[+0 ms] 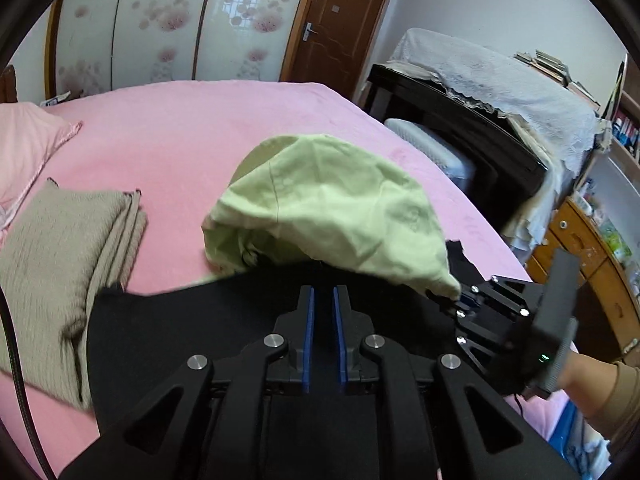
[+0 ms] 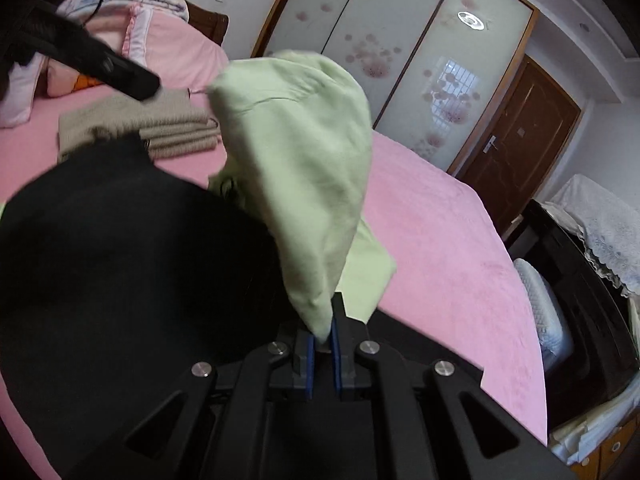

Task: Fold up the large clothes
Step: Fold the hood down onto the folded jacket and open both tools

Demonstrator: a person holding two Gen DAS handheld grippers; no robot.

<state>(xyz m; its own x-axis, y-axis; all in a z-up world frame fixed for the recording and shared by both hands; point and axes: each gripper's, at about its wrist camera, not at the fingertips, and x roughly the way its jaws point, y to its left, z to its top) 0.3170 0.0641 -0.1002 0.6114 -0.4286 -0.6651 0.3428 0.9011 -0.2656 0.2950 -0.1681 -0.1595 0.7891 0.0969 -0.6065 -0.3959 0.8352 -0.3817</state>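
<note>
A light green garment [image 1: 328, 204] hangs bunched above a black garment [image 1: 192, 320] spread on the pink bed [image 1: 192, 136]. My right gripper [image 2: 323, 336] is shut on a corner of the green garment [image 2: 296, 168] and holds it up; it also shows at the right of the left wrist view [image 1: 466, 300]. My left gripper [image 1: 323, 300] hovers over the black garment with its blue pads a narrow gap apart and nothing between them. The black garment [image 2: 120, 248] fills the left of the right wrist view.
A folded beige knit [image 1: 60, 248] lies on the bed at the left, also in the right wrist view [image 2: 160, 128]. Pink pillows [image 1: 28, 148] sit at the head. A covered black piano [image 1: 480, 132] and a wooden cabinet [image 1: 580, 252] stand right of the bed.
</note>
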